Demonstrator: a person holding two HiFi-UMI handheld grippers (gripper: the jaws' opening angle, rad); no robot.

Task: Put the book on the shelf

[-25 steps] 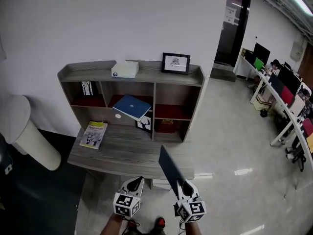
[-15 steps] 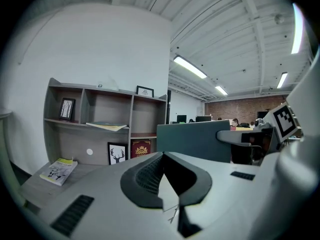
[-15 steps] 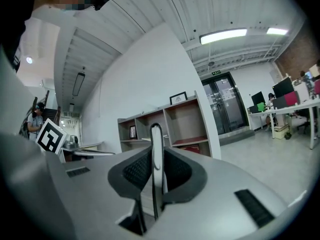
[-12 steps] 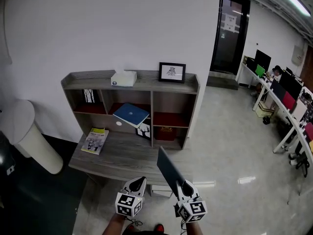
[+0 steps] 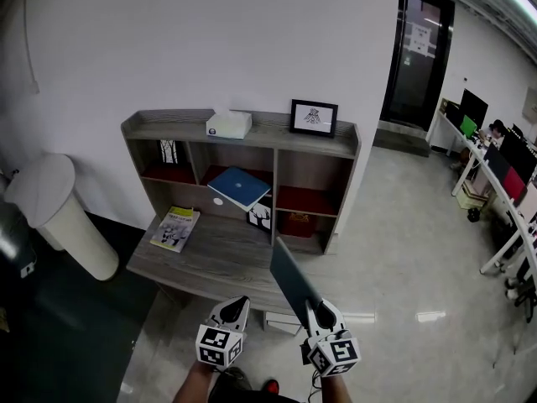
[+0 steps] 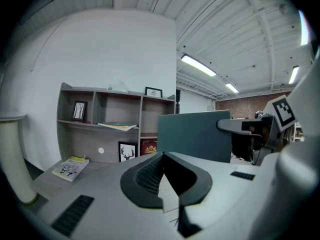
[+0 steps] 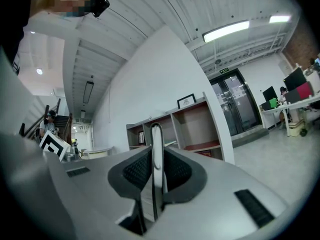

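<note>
book (image 5: 293,277) looks thin, stiff, light; right tool (image 5: 316,311) pinches its lower edge, may pivot; left tool (image 5: 238,303) closed, empty.

Shelf unit (image 5: 348,154) is set against the wall (image 5: 210,40); a bin (image 5: 59,217) is placed at its left. On top, a tissue box (image 5: 228,124) is seen left of a picture frame (image 5: 314,117). A booklet (image 5: 175,228) is laid on the desk surface (image 5: 218,263). The book (image 5: 294,280), in the right gripper (image 5: 315,309), is positioned before the desk edge.
</note>
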